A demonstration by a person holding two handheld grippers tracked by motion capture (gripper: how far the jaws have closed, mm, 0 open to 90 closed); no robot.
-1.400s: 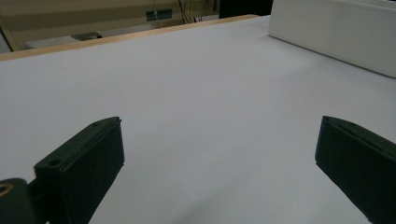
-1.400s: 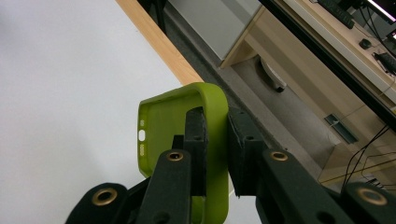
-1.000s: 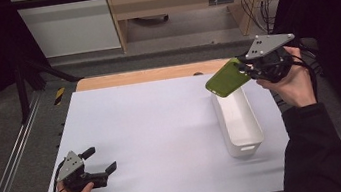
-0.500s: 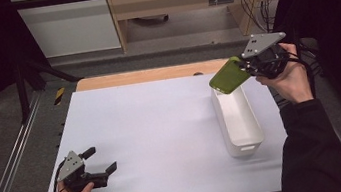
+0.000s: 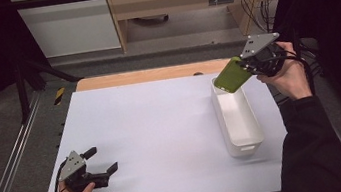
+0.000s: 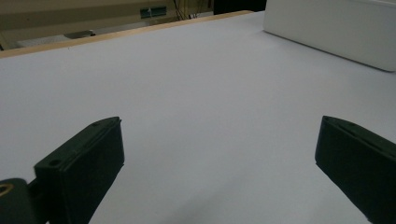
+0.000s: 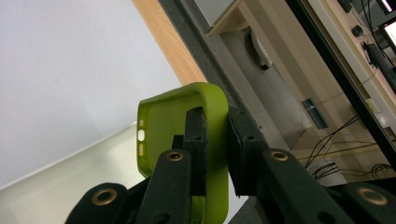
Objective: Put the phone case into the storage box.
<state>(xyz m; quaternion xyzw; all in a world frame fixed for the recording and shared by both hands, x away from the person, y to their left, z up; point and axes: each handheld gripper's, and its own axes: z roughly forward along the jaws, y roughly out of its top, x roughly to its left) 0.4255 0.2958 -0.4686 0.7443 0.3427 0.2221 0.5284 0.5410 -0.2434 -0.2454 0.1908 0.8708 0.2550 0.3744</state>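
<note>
A green phone case (image 5: pixel 230 76) hangs in the air over the far end of the white bin (image 5: pixel 239 124), and my right gripper (image 5: pixel 247 66) is shut on it. In the right gripper view the two jaws pinch one side wall of the green phone case (image 7: pixel 163 126), whose hollow inside faces the camera. My left gripper (image 5: pixel 101 161) rests low on the white table sheet (image 5: pixel 153 128) near the front left corner, open with nothing between its jaws. The left gripper view looks across the bare sheet between its wide-set fingers (image 6: pixel 84 158).
The long white bin lies lengthwise at the right of the sheet; its side wall (image 6: pixel 327 28) shows in the left gripper view. A wooden strip (image 5: pixel 155 74) borders the far edge. Metal rails (image 5: pixel 11 164) run along the table's left side.
My right gripper has carried the green case slightly right and lower, toward the bin's far end. The left gripper has stayed put.
</note>
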